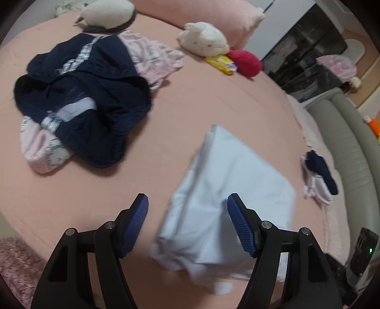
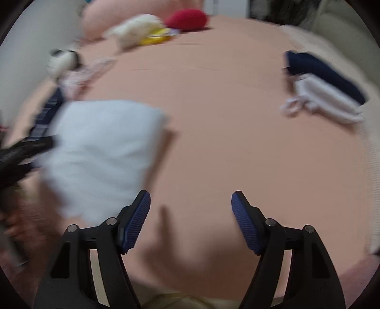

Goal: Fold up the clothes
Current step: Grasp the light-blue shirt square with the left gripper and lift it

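A folded pale blue garment (image 1: 228,190) lies on the pink bed sheet (image 1: 201,107). My left gripper (image 1: 187,204) hangs open just above its near left part, the right finger over the cloth, and the pads grip nothing. Blurred in the right wrist view, the same garment (image 2: 102,152) lies to the left. My right gripper (image 2: 191,202) is open over bare sheet (image 2: 213,118) beside it. A heap of unfolded clothes lies at far left, a navy garment (image 1: 83,99) on top of a pink patterned one (image 1: 152,59). A small folded stack (image 1: 318,176) (image 2: 325,88) sits by the bed's right edge.
At the head of the bed are a white plush rabbit (image 1: 204,39), a red plush (image 1: 245,63), a yellow packet (image 1: 220,63), a pink pillow (image 1: 213,16) and another plush (image 1: 106,14). A grey padded bed frame (image 1: 344,142) runs along the right. A fluffy pink rug (image 1: 16,266) shows at lower left.
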Available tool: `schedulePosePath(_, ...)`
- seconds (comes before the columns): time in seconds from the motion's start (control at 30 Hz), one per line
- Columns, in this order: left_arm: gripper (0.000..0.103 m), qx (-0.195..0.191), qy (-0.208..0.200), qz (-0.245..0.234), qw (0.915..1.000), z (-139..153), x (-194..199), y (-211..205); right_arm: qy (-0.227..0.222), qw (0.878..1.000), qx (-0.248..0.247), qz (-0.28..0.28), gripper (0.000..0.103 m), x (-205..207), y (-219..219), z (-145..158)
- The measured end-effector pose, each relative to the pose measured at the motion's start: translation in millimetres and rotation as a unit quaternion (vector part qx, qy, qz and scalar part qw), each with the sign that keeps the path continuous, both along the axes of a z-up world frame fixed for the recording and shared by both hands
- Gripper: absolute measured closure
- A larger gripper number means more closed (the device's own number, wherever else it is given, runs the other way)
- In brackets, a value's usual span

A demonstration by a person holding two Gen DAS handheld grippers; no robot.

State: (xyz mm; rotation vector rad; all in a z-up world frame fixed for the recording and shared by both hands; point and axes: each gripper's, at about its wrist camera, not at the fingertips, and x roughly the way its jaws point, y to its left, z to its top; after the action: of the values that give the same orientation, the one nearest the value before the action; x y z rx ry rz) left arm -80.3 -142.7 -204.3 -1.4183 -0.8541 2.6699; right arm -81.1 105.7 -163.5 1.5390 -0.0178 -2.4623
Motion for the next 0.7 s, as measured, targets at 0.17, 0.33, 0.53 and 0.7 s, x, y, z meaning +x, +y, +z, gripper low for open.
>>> schedulePosePath(0.17, 0.030, -0.021, -0.033, -0.023, 0.9990, -9, -6, 13, 0.011, 0.996, 0.060, 0.067, 0.028, 16, -40, -15)
schedulePosePath(0.33, 0.030, 0.005, -0.034, 0.009, 0.9994, -8, 2, -1, -0.047, 0.998, 0.027, 0.013, 0.024, 1, -5, -23)
schedulePosePath(0.53, 0.030, 0.096, -0.033, -0.026, 0.9945, -18, -1, 6, -0.044, 0.994, -0.092, -0.034, 0.023, -13, 39, -11)
schedulePosePath(0.7, 0.029, 0.111, -0.030, -0.060, 0.9915, -22, -14, 22, -0.068, 0.992, -0.107, -0.021, 0.011, -48, 14, -30)
